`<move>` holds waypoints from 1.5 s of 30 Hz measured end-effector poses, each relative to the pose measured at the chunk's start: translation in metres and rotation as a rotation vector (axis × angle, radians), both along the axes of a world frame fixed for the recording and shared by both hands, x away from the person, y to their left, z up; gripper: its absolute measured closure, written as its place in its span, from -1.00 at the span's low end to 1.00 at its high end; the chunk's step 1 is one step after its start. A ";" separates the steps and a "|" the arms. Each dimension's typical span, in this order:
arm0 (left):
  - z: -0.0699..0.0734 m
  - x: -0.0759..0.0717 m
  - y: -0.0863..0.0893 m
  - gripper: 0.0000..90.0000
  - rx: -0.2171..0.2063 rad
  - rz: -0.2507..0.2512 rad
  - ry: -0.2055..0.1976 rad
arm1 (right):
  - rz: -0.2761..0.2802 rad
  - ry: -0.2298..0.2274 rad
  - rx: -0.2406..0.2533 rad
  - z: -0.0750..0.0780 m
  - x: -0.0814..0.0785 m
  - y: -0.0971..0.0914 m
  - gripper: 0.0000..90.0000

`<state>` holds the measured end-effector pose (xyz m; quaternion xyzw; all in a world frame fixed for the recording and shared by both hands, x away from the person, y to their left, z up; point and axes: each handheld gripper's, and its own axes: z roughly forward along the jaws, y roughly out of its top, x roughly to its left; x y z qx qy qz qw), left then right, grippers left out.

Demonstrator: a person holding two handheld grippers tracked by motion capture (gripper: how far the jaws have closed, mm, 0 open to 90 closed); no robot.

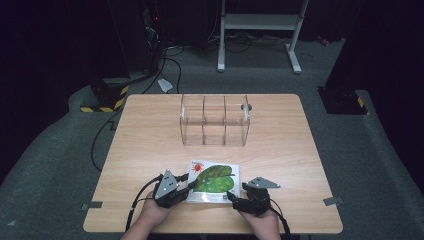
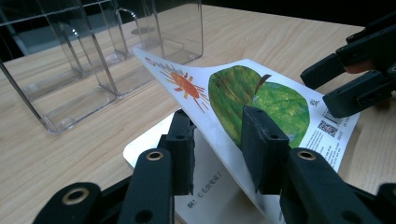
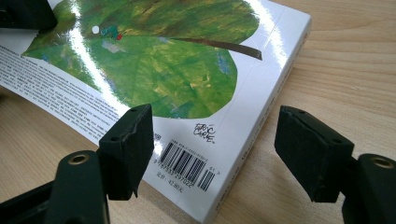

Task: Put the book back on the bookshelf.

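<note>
At table front, L gripper [image 2: 217, 149] pinches book [image 1: 214, 180] cover; R gripper [image 3: 215, 154] apparently open, straddling spine.

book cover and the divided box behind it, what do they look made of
Book cover: glossy coated paper or thin card, likely; it shows streaky glare and bends where the left gripper lifts it.
Divided box: clear rigid plastic, probably acrylic; the table shows through its walls.

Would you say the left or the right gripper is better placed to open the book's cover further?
Probably the left gripper: its jaws already pinch the raised cover of the book. The right gripper stands open astride the spine corner, gripping nothing.
</note>
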<state>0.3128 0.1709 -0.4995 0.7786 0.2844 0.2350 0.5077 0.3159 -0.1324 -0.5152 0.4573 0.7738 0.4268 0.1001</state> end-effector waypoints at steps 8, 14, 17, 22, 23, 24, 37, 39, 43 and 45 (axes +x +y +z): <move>0.001 -0.003 0.000 0.46 0.002 -0.011 -0.037 | -0.011 0.023 0.034 -0.001 0.006 -0.001 -0.44; 0.002 -0.006 -0.001 0.48 -0.007 -0.021 -0.061 | -0.014 0.043 0.054 -0.003 0.010 0.000 -0.46; 0.002 -0.007 -0.001 0.48 -0.010 -0.025 -0.066 | -0.012 0.042 0.058 -0.003 0.012 0.000 -0.47; 0.002 -0.008 -0.001 0.48 -0.004 -0.028 -0.073 | -0.022 0.066 0.075 -0.003 0.016 0.000 -0.50; 0.002 -0.008 -0.001 0.48 -0.007 -0.028 -0.074 | -0.016 0.086 0.078 -0.003 0.019 0.000 -0.52; 0.002 -0.008 -0.001 0.48 -0.007 -0.028 -0.074 | -0.016 0.086 0.078 -0.003 0.019 0.000 -0.52; -0.001 -0.005 -0.001 0.49 -0.005 -0.020 -0.038 | 0.000 0.136 0.077 -0.005 0.023 0.004 -0.48; -0.001 -0.005 0.000 0.50 -0.002 -0.026 -0.026 | -0.007 0.131 0.078 -0.004 0.022 0.003 -0.40; -0.001 -0.004 0.001 0.52 -0.002 -0.040 -0.014 | -0.018 0.110 0.074 -0.002 0.019 0.002 -0.30; -0.001 -0.004 0.001 0.54 -0.005 -0.042 -0.014 | -0.027 0.084 0.076 -0.001 0.017 0.001 -0.24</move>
